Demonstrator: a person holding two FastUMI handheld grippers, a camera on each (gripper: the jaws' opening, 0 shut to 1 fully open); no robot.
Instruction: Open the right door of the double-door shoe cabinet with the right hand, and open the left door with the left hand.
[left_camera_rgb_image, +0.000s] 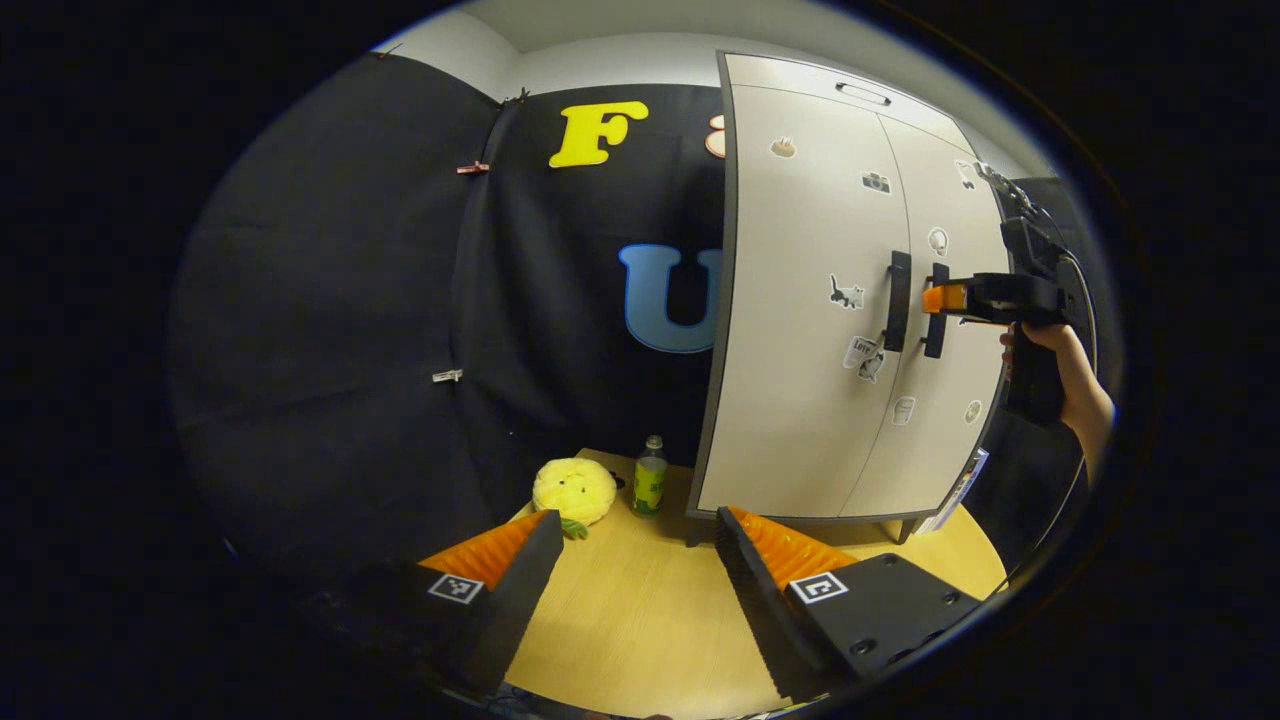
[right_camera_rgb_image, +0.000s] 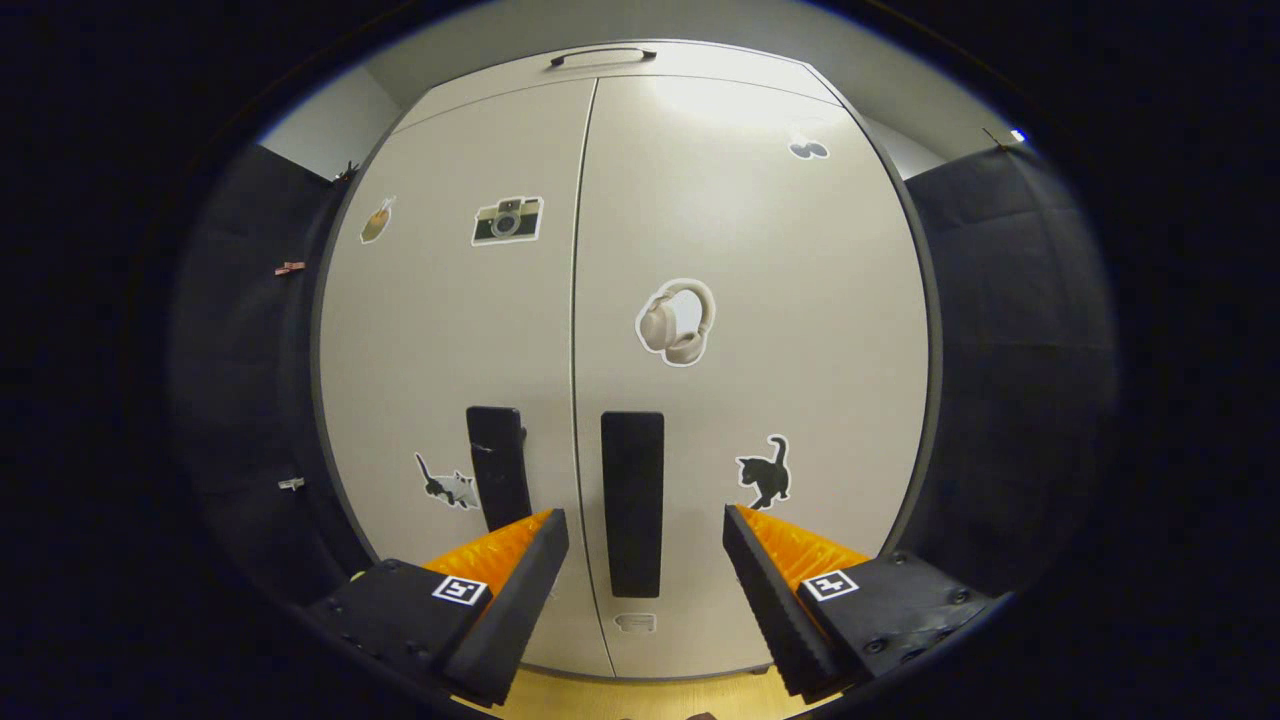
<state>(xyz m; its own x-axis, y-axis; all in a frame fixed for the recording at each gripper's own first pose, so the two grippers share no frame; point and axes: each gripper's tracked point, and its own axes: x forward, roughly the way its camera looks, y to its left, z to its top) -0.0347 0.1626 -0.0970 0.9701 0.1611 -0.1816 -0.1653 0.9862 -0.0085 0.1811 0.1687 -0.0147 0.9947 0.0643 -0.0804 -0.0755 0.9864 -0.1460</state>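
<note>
Black cloth walls frame the pale two-door shoe cabinet (right_camera_rgb_image: 620, 350) on the wooden surface (left_camera_rgb_image: 640, 610), where the released right hand-held gripper (right_camera_rgb_image: 645, 560) straddles the right door's upright black handle (right_camera_rgb_image: 632, 500) straight ahead, while the released left hand-held gripper (left_camera_rgb_image: 640, 560) hangs farther back.

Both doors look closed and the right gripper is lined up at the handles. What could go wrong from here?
1. The right gripper is open around the right door handle, but the left door handle sits close beside it; a sideways drift might hit or catch that one.
2. The left gripper hangs open, far from the shoe cabinet, with a bottle and plush toy on the table near its likely path.
</note>
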